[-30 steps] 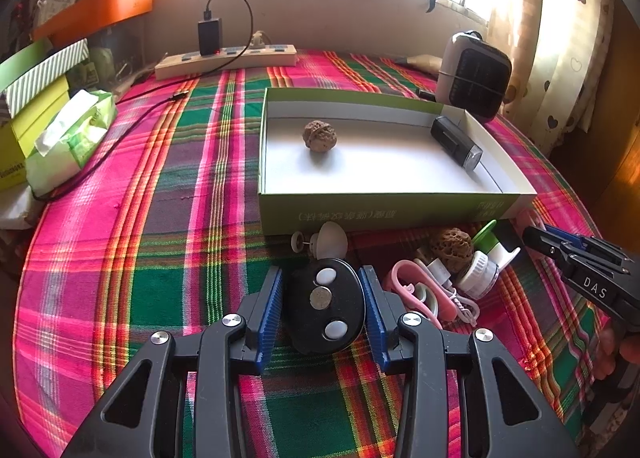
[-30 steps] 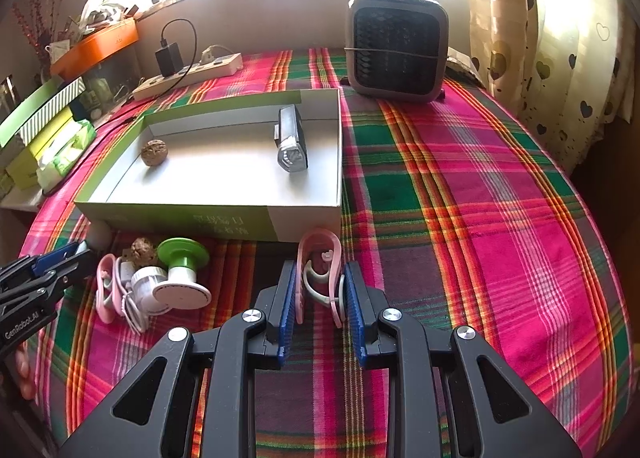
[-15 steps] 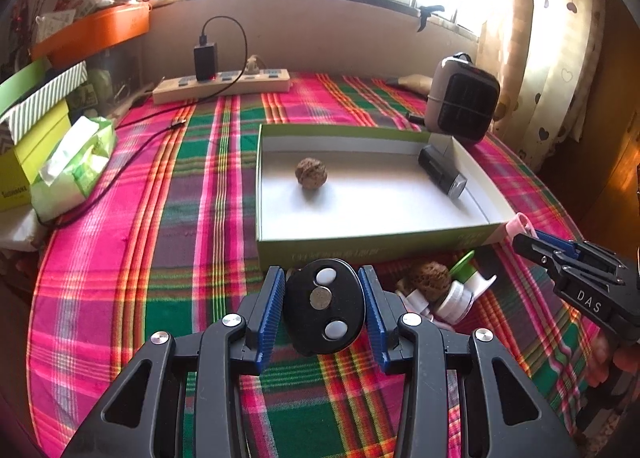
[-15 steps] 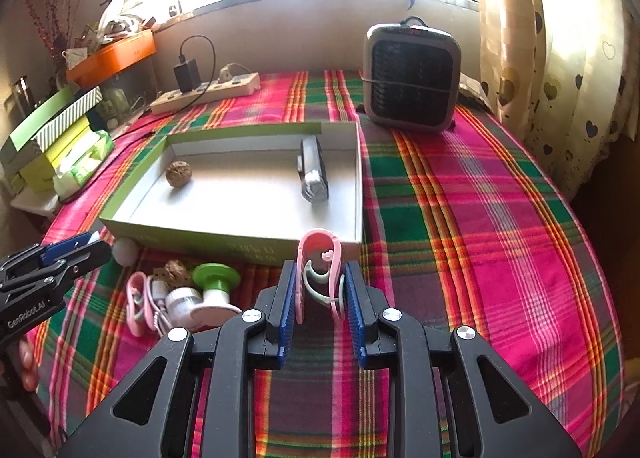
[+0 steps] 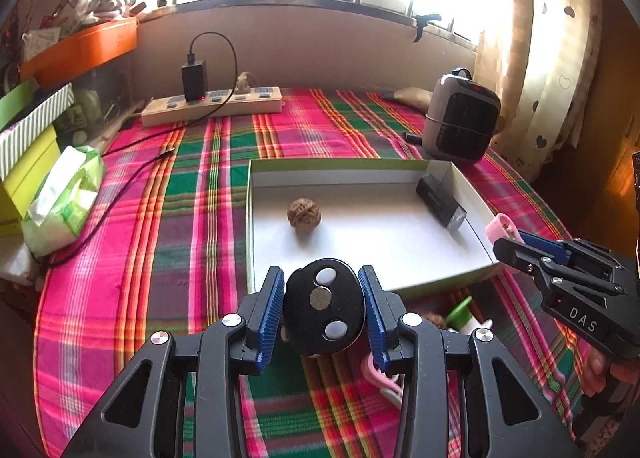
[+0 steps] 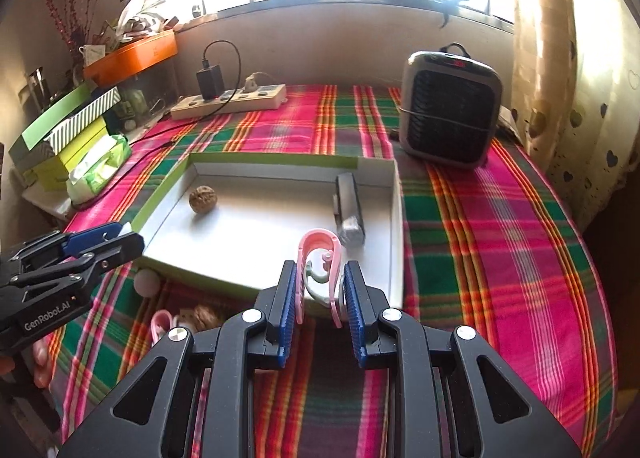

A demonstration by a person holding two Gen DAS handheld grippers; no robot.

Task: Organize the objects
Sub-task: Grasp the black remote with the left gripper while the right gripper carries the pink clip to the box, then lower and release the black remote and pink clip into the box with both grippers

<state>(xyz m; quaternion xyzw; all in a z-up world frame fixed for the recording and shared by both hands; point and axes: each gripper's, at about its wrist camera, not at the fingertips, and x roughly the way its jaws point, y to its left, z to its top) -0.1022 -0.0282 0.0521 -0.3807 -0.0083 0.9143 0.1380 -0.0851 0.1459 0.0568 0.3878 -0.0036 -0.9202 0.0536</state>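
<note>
Left gripper (image 5: 323, 312): fingers closed narrowly on a black oval remote (image 5: 325, 312), pressed against its two long sides. The remote is a smooth, rounded pebble shape with two pale buttons and a grey round one between them. It is probably light and stiff; its glossy curved shell may slip, so the widest part of the body, as gripped here, seems the safest hold. It hangs above the bench, just before the near wall of the open box (image 5: 250, 218).

Right gripper (image 6: 320, 300): fingers closed narrowly on a pink clip (image 6: 320, 258), whose looped top stands up beyond the fingertips. The clip is thin pink plastic with a pale grey-green inner hook; likely very light and springy, so a hard squeeze could flex or twist it. The flat side arms look the best place to hold. It is held over the near right corner of the box.

Box: shallow, white inside, green outside, on the plaid cloth (image 6: 480, 238) of the bench. It contains a walnut (image 5: 304, 215) towards the left and a dark oblong gadget (image 6: 349, 210) along the right wall.

Loose items near the box front: a second walnut (image 6: 204, 316), another pink clip (image 6: 160, 324) and a green-topped piece (image 5: 460, 308), partly hidden.

Judged step: carrying both held items to the box.
</note>
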